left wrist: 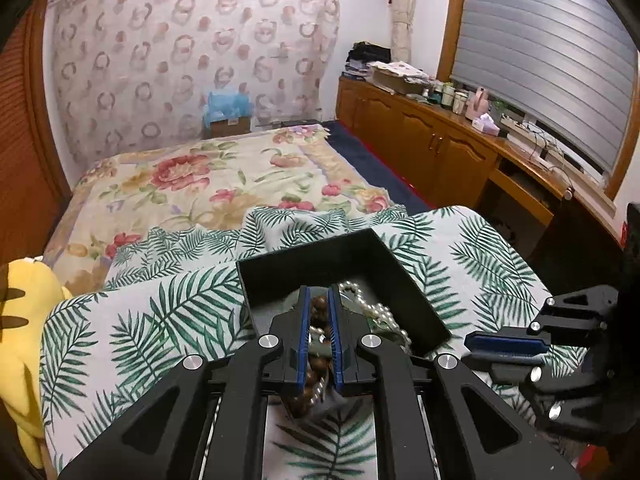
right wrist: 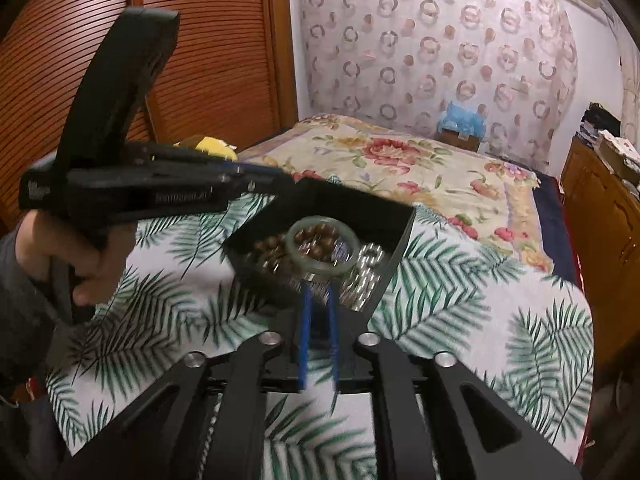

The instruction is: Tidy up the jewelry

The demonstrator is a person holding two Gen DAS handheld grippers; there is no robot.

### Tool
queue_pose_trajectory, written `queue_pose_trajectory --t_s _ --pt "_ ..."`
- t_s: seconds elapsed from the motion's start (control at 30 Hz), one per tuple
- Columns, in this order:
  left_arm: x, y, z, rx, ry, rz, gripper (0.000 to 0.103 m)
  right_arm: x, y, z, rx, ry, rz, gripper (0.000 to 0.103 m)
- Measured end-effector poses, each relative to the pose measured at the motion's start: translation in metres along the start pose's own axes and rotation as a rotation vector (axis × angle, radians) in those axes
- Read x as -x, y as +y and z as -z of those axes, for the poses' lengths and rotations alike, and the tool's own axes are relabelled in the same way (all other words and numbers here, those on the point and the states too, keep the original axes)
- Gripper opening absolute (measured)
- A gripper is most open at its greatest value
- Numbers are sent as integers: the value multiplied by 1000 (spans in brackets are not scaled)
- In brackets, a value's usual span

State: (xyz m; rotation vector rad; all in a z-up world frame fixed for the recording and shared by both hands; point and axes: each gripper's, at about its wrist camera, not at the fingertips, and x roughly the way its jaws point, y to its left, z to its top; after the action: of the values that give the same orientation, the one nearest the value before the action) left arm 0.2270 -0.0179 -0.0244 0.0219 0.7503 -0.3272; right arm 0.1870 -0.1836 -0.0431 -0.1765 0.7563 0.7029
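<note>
Two hand-held grippers converge on the black box [right wrist: 400, 236], which sits corner-on to us on the leaf-print cloth [right wrist: 460, 280]. The right hand-held gripper [right wrist: 320, 292] is the nearer one to the green bangle [right wrist: 291, 242]. The ring lies straight ahead of its tips, just past them, resting tilted on the brown beads [right wrist: 272, 246] inside the box, with a pale bead strand [right wrist: 368, 260] to its right. We read the right jaws as parted only a little, with nothing between the blurred blue pads. The left hand-held gripper [left wrist: 320, 296] hovers over the far-left side of the box with only a narrow gap between its pads. Beads show through the gap, and we cannot tell whether it pinches any. A bangle has no long axis, so we judge that only its tilt would matter to a grasp from the near side.
</note>
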Motion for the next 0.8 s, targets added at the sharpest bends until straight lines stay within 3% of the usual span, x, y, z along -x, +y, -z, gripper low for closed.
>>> queue_pose_trajectory --t_s 0.1,0.2,0.33,0.53,0.8 --pt "11 -4 12 -5 -2 4 33 4 9 13 -4 22 -18 27" --pt "18 -7 23 -17 10 -8 40 5 17 25 0 47 -38 27" --pt "27 -11 39 -35 16 -25 62 0 31 41 17 95 -62 27" --pt "34 -9 60 -28 39 -37 83 -12 44 60 46 153 -65 27" --pt "35 -5 91 -20 99 -60 85 -21 52 67 86 172 -18 27"
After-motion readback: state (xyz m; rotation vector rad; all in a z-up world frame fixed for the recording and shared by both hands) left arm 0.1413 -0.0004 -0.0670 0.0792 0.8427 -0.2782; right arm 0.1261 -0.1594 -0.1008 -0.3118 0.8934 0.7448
